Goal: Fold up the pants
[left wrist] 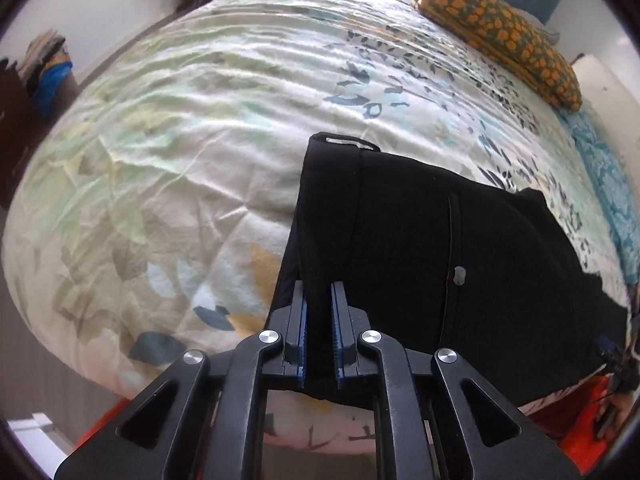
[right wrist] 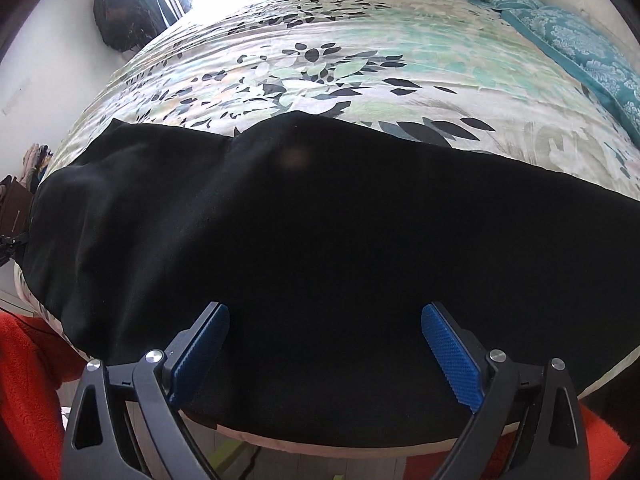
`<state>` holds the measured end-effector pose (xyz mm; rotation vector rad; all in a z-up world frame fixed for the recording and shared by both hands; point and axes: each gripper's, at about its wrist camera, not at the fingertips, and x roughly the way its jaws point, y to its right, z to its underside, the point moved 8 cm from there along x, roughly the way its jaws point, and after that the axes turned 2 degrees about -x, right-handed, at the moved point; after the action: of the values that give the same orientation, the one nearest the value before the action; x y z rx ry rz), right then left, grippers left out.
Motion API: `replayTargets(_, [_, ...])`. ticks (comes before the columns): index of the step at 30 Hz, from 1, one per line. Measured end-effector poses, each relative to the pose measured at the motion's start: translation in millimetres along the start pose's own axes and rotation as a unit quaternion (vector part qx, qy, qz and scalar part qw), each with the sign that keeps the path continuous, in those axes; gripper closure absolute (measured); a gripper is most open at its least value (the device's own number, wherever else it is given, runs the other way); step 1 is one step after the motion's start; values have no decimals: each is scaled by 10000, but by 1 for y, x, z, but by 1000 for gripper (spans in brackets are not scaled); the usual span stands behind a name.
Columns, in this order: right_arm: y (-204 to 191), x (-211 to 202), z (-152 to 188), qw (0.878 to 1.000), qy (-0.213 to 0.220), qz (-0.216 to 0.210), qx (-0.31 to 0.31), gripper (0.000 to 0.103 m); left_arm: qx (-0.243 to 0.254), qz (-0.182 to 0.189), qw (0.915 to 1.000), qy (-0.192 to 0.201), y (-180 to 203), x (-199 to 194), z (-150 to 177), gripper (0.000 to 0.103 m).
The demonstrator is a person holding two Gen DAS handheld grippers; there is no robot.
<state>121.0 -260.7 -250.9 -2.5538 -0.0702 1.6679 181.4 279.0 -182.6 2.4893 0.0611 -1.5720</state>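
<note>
Left gripper (left wrist: 320, 300) clamped on pants (left wrist: 420, 272) edge, right gripper (right wrist: 325, 336) wide open, empty above them; one-sided pull risks dragging the cloth askew on the bed (left wrist: 180, 140).

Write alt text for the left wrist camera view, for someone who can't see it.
The left claw is shut on the near edge of black pants lying on a leaf-patterned bedspread. The waistband end points away from the camera, and an orange-spotted green pillow lies at the far right.

Home bedroom: bed with floral quilt (left wrist: 208, 128), patterned pillow (left wrist: 500, 28)
</note>
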Motion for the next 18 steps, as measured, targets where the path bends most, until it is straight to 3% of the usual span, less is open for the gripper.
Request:
replayTargets(2, [4,1,1,10000,0,21,-22,3,82,-231,9995,185,-4,-4,-10,96])
replayTargets(5, [3,3,2,9999,17,121,-118,0,-293,-281,9992,-3,-25,8,-12,98])
replayTargets(8, [3,6,4,9995,54,211,-249,0,86,-742,9972,-41,-21,18,-5,91])
replayTargets(9, [3,6,4,9995,71,203,-251,0,159,-932,9955,-7,-18,17,-6,83])
replayTargets(12, [3,4,3,9995,100,170,-248,0,-87,-1585,9869,294,-28,-8,-12,40])
replayTargets(13, [3,2,2,9995,95,171,-252,0,-233,-1728,9829,591,-33,-26,-15,36])
replayTargets(16, [-3,-19,-8,9989,377,87,-255,0,-512,-1441,9797,1297,-21,-66,-23,32])
replayTargets(18, [-13,-36,-24,9978,581,-185,-252,0,-459,-827,9843,1488,9,-72,-28,31])
